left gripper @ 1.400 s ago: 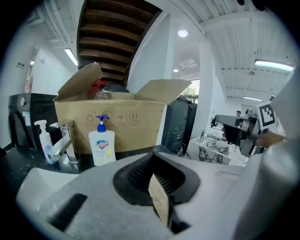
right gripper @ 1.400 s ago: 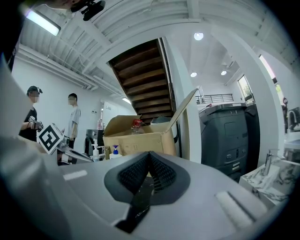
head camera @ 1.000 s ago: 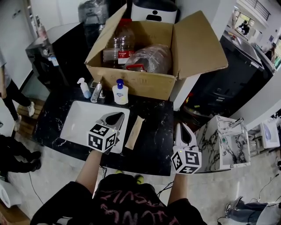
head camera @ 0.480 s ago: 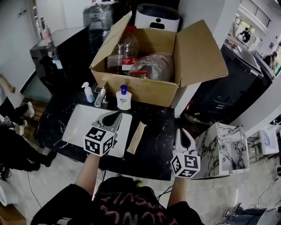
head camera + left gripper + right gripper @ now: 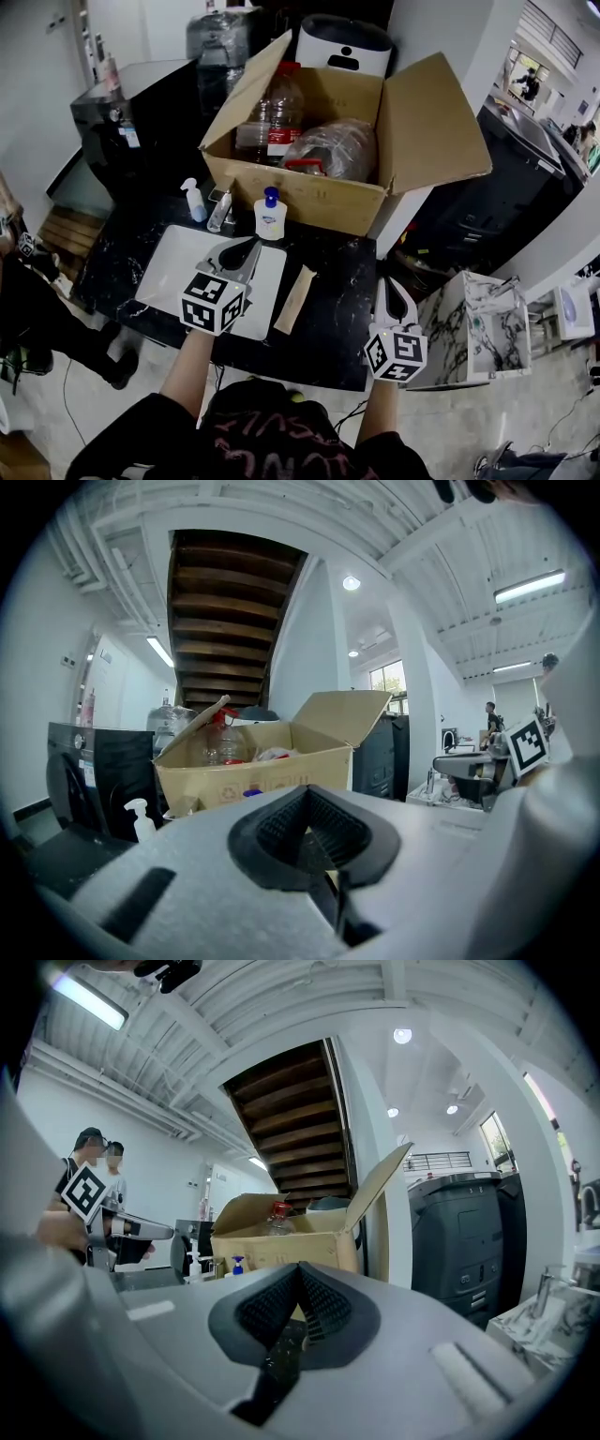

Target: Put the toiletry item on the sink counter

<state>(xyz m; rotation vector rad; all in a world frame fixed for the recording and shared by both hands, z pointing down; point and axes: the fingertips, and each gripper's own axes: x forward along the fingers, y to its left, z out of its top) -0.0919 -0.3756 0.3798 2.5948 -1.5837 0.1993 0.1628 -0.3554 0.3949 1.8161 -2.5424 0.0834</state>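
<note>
A long tan toiletry packet (image 5: 294, 298) lies on the black marble counter (image 5: 328, 319), just right of the white sink basin (image 5: 169, 267). My left gripper (image 5: 244, 247) hovers over the basin's right part, shut with nothing in it; its closed jaws fill the left gripper view (image 5: 305, 797). My right gripper (image 5: 390, 286) is at the counter's right end, also shut and empty (image 5: 298, 1277). A blue-pump soap bottle (image 5: 270, 216) and a white spray bottle (image 5: 194, 200) stand behind the basin.
An open cardboard box (image 5: 314, 192) with plastic bottles and a bag stands at the counter's back. There is a white marble-patterned unit (image 5: 480, 309) to the right and a black appliance (image 5: 127, 122) to the left. A person's legs (image 5: 37, 319) are at the far left.
The head view has drifted slightly, so the counter sits a little lower right in frame. Both grippers stay shut in about the same places. The person at left has moved.
</note>
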